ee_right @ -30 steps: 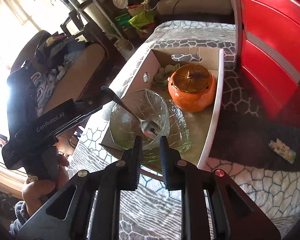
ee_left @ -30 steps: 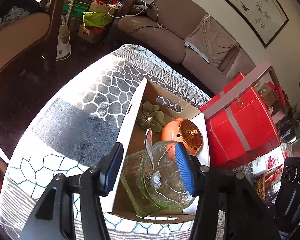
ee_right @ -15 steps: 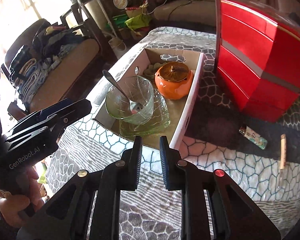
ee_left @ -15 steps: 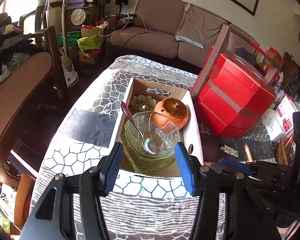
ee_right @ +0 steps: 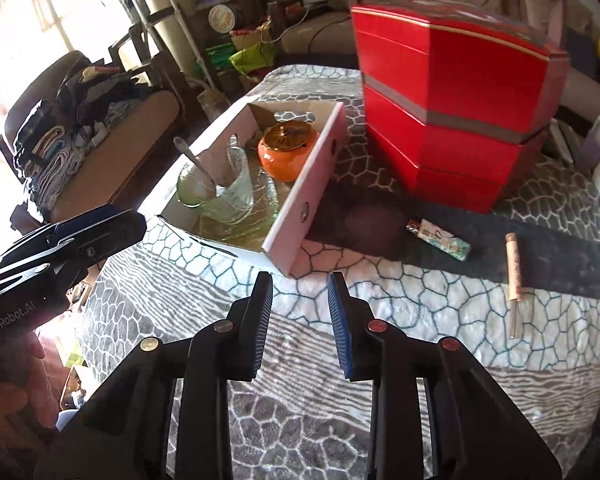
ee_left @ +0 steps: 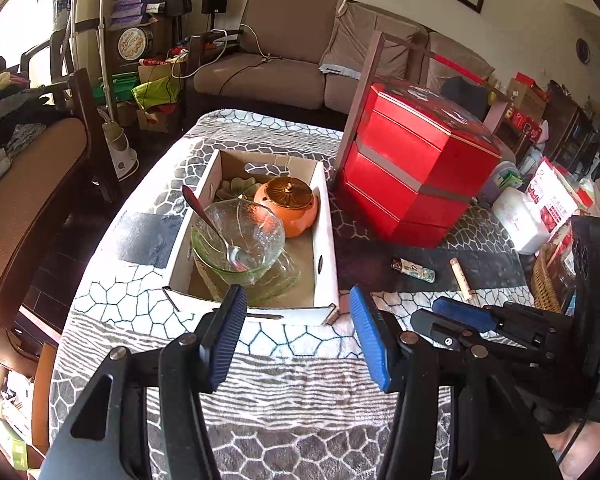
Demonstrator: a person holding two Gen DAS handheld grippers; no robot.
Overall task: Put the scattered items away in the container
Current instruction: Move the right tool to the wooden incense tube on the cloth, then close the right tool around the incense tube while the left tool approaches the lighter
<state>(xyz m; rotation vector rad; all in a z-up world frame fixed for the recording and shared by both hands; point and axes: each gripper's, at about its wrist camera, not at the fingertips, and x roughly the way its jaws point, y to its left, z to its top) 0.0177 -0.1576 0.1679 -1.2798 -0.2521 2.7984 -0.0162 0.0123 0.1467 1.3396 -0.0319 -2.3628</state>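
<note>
A shallow cardboard box [ee_left: 325,240] [ee_right: 300,216] sits on the patterned tablecloth. It holds a green glass bowl [ee_left: 240,240] [ee_right: 216,192] with a spoon [ee_left: 210,220], a glass dish under it, an orange lidded pot [ee_left: 288,204] [ee_right: 286,148] and a green leaf dish [ee_left: 236,188]. A small patterned lighter [ee_left: 414,270] [ee_right: 440,238] and a thin stick [ee_left: 460,278] [ee_right: 514,272] lie on the cloth right of the box. My left gripper [ee_left: 296,320] is open and empty, near the box's front edge. My right gripper [ee_right: 300,312] is open and empty, near the box's front right corner.
A tall red stacked box [ee_left: 412,176] [ee_right: 456,120] stands right of the cardboard box. White packages and a wicker basket [ee_left: 544,276] crowd the table's right edge. A wooden chair [ee_left: 24,184] stands left of the table, a sofa [ee_left: 284,68] behind.
Both grippers have pulled back from the box toward the table's near side, leaving the bowl and spoon in it. The right gripper's jaws have opened from nearly shut.
</note>
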